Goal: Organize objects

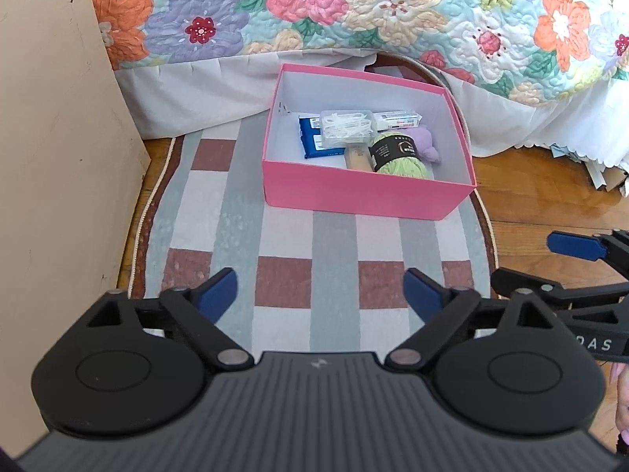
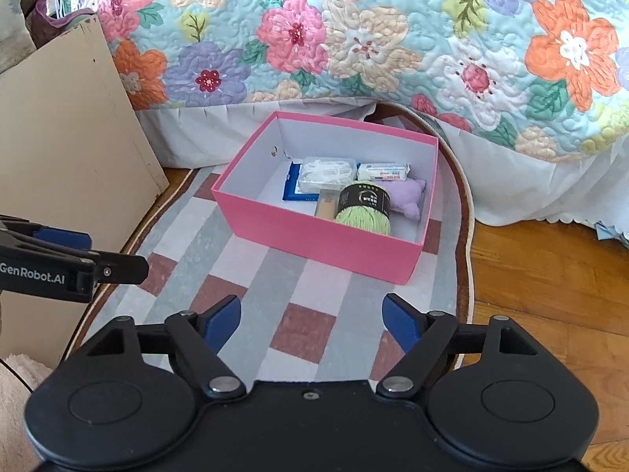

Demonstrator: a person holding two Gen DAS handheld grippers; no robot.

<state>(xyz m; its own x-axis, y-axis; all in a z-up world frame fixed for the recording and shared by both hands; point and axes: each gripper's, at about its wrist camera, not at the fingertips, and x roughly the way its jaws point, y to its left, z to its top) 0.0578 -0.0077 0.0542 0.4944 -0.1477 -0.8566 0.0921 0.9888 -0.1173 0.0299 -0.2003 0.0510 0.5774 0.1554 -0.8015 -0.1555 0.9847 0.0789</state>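
A pink open box [image 1: 365,192] [image 2: 314,236] stands on the checked rug by the bed. Inside lie a green yarn ball [image 1: 397,155] [image 2: 363,208], a clear plastic case [image 1: 346,128] [image 2: 326,173], a blue packet [image 1: 314,141], a white packet [image 2: 383,171], a tan bottle [image 1: 357,157] and a lilac plush toy [image 2: 409,196]. My left gripper [image 1: 320,295] hovers over the rug in front of the box, open and empty. My right gripper [image 2: 312,318] is beside it, also open with nothing between its blue pads. Each gripper shows at the edge of the other's view.
A beige cabinet panel [image 1: 59,149] [image 2: 70,149] stands close on the left. The bed with a floral quilt [image 1: 354,11] [image 2: 373,39] and white skirt rises behind the box. Wooden floor [image 1: 550,204] [image 2: 550,275] lies right of the rug [image 1: 283,244].
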